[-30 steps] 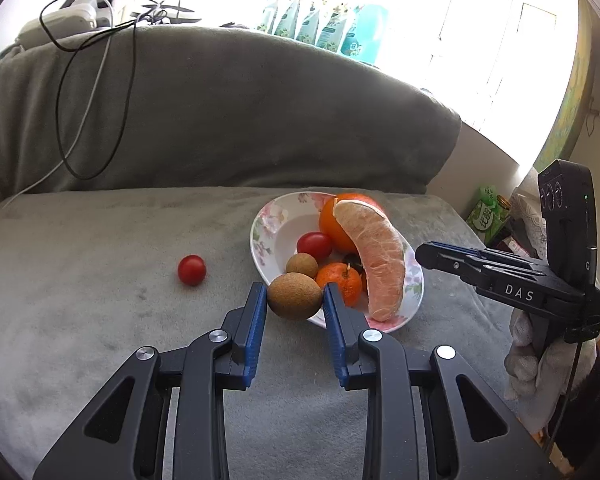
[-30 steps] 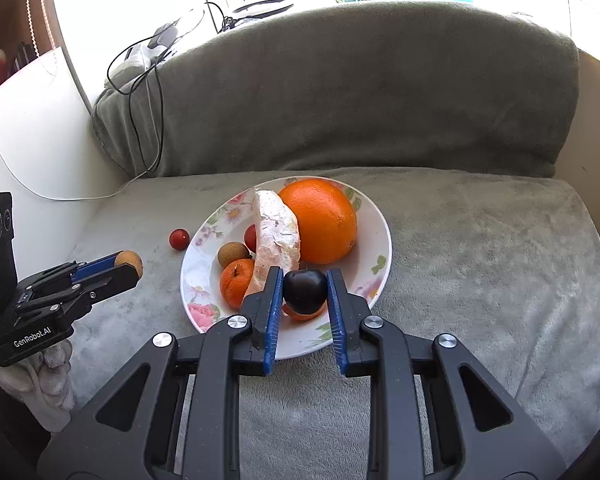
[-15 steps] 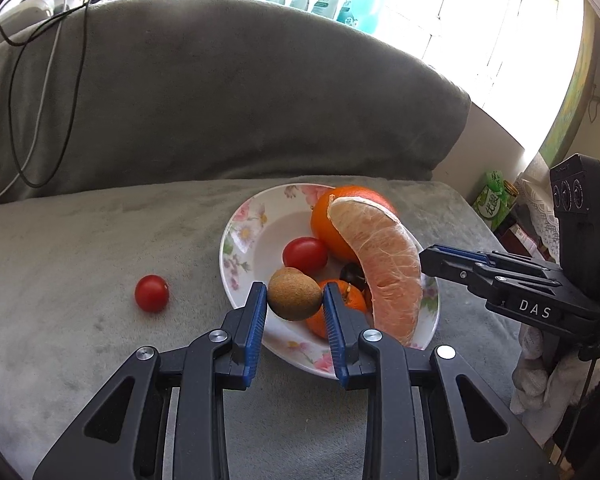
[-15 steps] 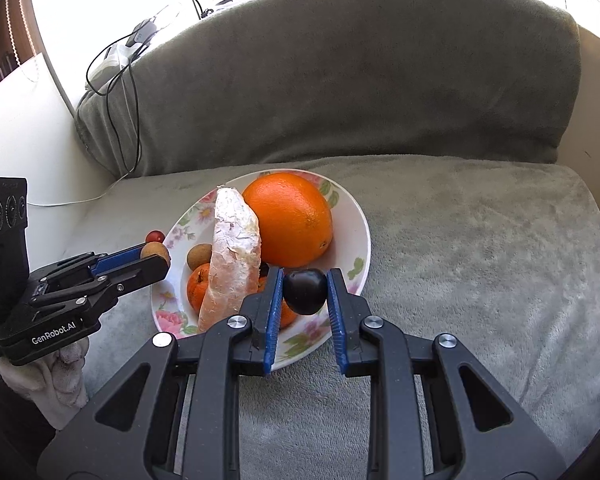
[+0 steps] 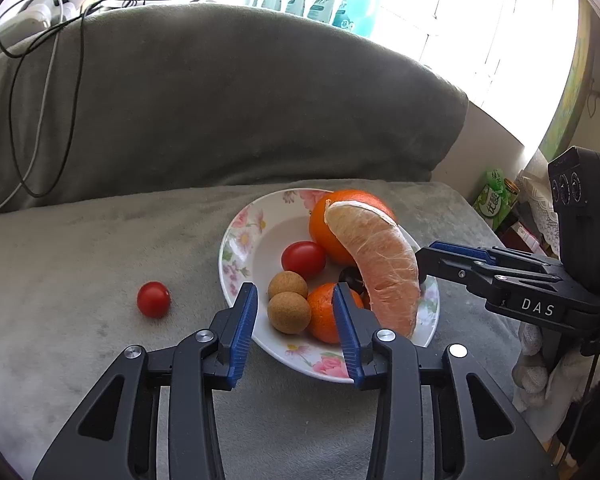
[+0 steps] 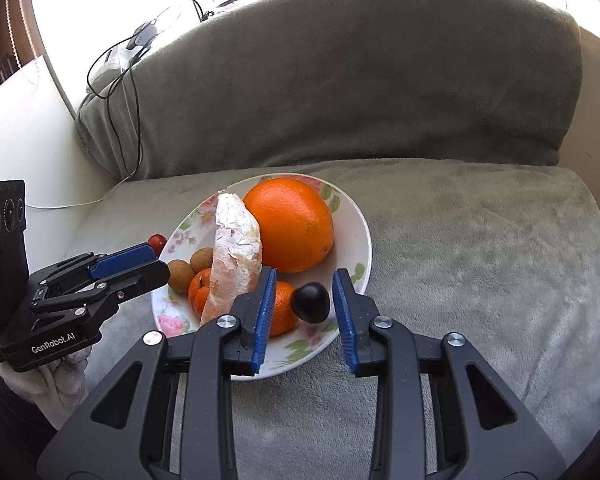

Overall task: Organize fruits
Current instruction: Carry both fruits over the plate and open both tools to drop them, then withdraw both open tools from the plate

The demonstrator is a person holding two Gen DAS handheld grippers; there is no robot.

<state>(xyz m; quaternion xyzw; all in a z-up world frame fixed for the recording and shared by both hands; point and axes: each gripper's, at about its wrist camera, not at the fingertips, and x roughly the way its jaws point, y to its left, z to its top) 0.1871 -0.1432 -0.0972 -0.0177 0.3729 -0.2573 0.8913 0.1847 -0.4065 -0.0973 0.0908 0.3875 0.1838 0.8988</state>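
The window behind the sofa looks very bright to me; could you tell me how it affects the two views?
Left wrist view: window blown out to white, plate and fruit well lit and sharp, sofa back bowed by the fisheye. Right wrist view: same white glare along the top, orange sharp with a soft highlight, dark corners.

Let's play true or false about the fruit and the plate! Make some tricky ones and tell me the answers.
1. The big orange sits on the flowered plate. True.
2. Both cherry tomatoes are on the plate. False: one tomato lies on the grey blanket beside it.
3. The right gripper squeezes the dark plum. False: its jaws are open and the plum rests on the plate.
4. The left gripper is open. True.
5. Two small brown fruits lie side by side on the plate. True.
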